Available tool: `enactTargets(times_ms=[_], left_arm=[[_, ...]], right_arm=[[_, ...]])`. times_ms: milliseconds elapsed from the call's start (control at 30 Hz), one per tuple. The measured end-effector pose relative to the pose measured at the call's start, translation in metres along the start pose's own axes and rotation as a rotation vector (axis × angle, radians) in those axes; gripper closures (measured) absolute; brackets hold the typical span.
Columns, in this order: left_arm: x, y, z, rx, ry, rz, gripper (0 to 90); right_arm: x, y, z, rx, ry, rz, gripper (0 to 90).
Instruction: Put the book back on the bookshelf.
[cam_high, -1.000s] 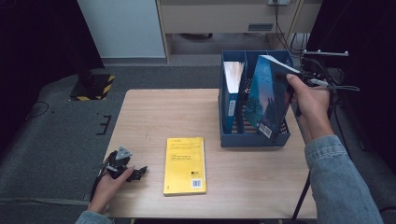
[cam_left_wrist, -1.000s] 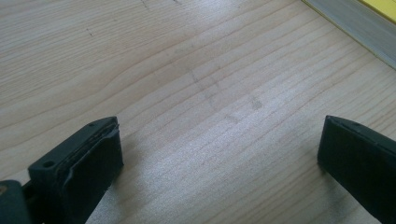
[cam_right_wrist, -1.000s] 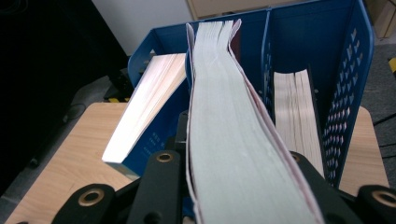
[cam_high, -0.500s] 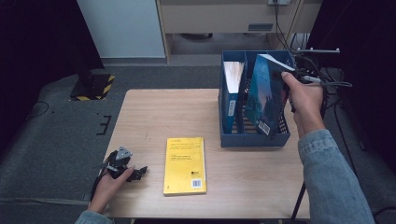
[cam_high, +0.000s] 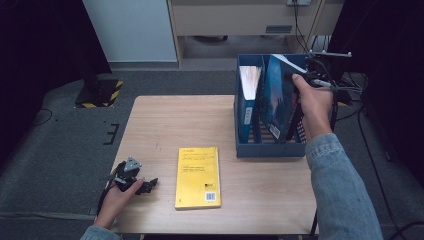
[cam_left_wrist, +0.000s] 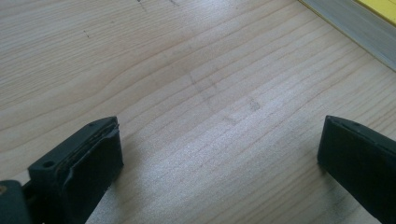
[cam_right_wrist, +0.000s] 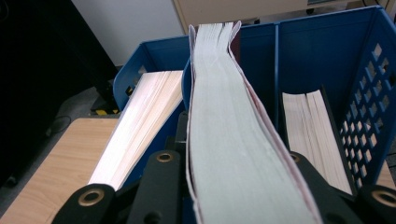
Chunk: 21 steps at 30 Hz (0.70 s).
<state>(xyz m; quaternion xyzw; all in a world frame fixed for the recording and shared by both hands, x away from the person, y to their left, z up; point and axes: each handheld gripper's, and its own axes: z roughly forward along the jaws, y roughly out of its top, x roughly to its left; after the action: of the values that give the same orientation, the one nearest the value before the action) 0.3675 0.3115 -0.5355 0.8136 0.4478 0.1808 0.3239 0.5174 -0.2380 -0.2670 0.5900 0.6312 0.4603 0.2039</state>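
Observation:
My right gripper (cam_high: 296, 86) is shut on a blue-covered book (cam_high: 277, 100), held on edge and tilted over the blue file box (cam_high: 270, 150), with its lower end inside the middle section. In the right gripper view the book's pale page edge (cam_right_wrist: 233, 140) runs out from between the jaws of that gripper (cam_right_wrist: 233, 186) into the box (cam_right_wrist: 327, 46). A yellow book (cam_high: 198, 176) lies flat near the table's front. My left gripper (cam_high: 142, 184) rests on the table beside it, open, with bare wood between the jaws of the gripper (cam_left_wrist: 219, 154).
One book (cam_high: 248, 95) stands in the box's left section and another (cam_right_wrist: 313, 130) in its right section. The yellow book's edge (cam_left_wrist: 350, 32) lies just ahead of the left jaws. The wooden table (cam_high: 165, 125) has bare room at the left.
The right hand has carried the blue book to the left and slightly down, so it stands more upright in the box. The left hand has kept still.

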Motion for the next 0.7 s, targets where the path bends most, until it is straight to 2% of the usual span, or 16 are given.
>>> enactTargets(times_ms=[333,567,700], left_arm=[[0.0,0.0,0.0,0.0,-0.001,0.001,0.0],[0.0,0.0,0.001,-0.002,-0.003,0.003,0.0],[0.0,0.0,0.001,-0.002,-0.003,0.003,0.0]], right_arm=[[0.0,-0.006,0.024,-0.03,-0.012,0.026,72.7],[-0.003,-0.011,0.032,-0.074,-0.015,0.042,72.6],[-0.004,-0.014,0.037,-0.074,-0.022,0.05,72.6]])
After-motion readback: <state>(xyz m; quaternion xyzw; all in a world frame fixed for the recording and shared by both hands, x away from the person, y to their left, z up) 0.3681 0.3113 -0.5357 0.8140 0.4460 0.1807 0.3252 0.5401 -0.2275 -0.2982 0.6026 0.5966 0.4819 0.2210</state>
